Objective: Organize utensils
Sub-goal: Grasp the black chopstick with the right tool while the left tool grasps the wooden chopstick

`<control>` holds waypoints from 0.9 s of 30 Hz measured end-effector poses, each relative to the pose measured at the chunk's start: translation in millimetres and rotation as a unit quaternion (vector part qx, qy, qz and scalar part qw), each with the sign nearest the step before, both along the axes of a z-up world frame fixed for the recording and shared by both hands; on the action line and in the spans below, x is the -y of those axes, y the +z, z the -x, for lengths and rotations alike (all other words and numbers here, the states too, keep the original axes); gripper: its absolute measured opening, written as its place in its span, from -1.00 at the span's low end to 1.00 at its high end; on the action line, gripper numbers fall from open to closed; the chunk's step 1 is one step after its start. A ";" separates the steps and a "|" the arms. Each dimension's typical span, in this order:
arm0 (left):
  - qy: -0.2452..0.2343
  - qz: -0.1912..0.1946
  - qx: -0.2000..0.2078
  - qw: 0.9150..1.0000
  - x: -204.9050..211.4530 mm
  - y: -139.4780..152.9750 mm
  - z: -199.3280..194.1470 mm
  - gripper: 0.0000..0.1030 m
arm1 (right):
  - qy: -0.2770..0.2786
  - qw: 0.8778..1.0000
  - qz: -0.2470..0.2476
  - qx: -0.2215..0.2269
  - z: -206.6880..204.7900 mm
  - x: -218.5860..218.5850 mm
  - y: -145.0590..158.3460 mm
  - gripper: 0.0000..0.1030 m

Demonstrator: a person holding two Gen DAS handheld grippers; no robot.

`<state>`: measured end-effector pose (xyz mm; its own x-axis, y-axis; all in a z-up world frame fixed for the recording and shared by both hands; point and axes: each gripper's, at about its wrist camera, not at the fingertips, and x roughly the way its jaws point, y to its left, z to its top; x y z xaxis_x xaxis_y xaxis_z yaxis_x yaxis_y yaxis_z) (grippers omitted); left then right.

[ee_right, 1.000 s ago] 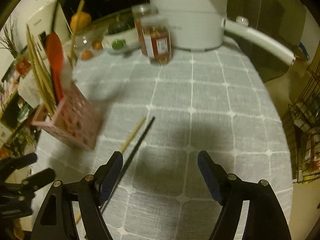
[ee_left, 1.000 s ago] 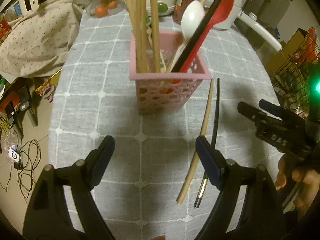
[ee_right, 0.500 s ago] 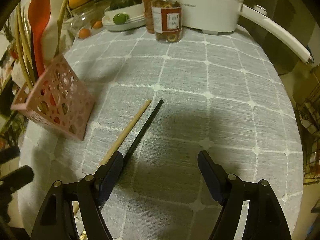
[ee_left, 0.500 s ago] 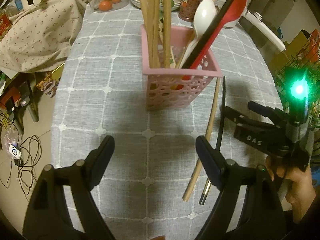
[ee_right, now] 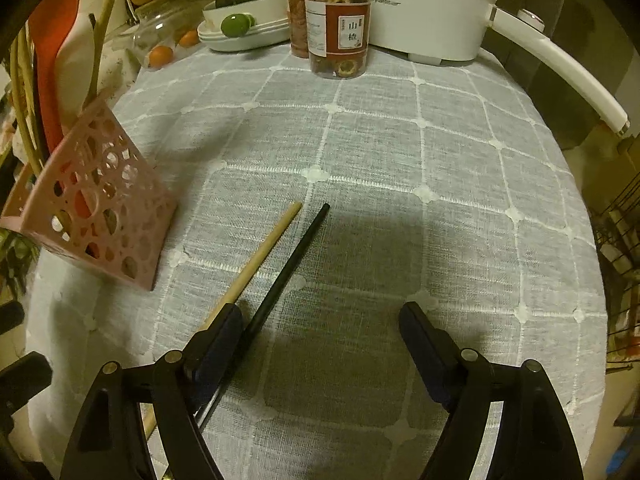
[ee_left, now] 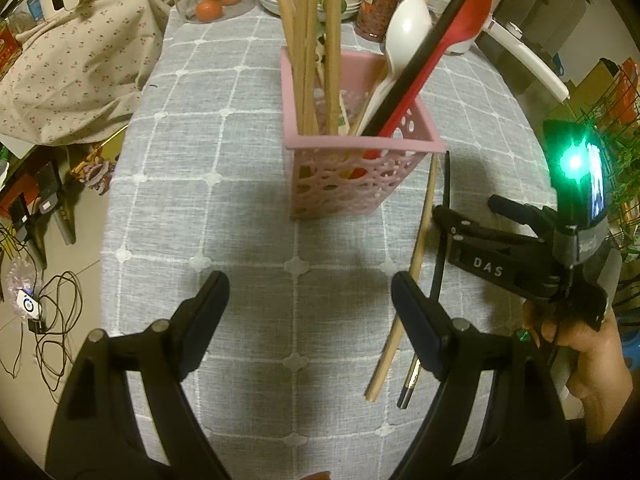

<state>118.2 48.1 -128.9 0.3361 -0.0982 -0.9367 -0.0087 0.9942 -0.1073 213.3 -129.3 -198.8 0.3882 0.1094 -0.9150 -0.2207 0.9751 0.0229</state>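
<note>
Wooden chopstick [ee_right: 256, 260] near end hidden behind right tool [ee_right: 320, 328] – holder [ee_right: 100, 216] cut off

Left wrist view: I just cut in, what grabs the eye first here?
The pink holder mid-table, bristling with wooden chopsticks, a white spoon and a red spoon. Just right of it, a wooden chopstick and a black chopstick lie loose on the checked cloth. The right tongs, open, hang right over them, green light glowing.

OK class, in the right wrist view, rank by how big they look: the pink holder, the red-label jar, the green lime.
1. pink holder, though it sits nearest the camera, which inflates it
2. red-label jar
3. green lime, clearly smallest
</note>
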 end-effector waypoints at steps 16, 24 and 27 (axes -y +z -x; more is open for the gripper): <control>-0.047 -0.008 0.018 0.999 15.8 6.2 7.5 0.61 | 0.066 0.997 -0.021 -0.041 13.5 5.5 6.8 -0.86; -0.100 0.022 0.028 0.994 46.6 1.9 0.4 0.12 | 0.023 0.994 -0.080 -0.070 17.4 54.1 11.1 -0.87; -0.116 0.026 0.028 0.992 66.5 -12.3 -9.2 -0.23 | 0.023 0.994 -0.082 -0.068 22.2 64.9 14.2 -0.87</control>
<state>127.5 -18.5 -141.2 0.3505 -0.2276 -0.9085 0.2280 0.9616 -0.1529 191.1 -194.2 -184.6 0.2526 0.2757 -0.9275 -0.2489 0.9448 0.2131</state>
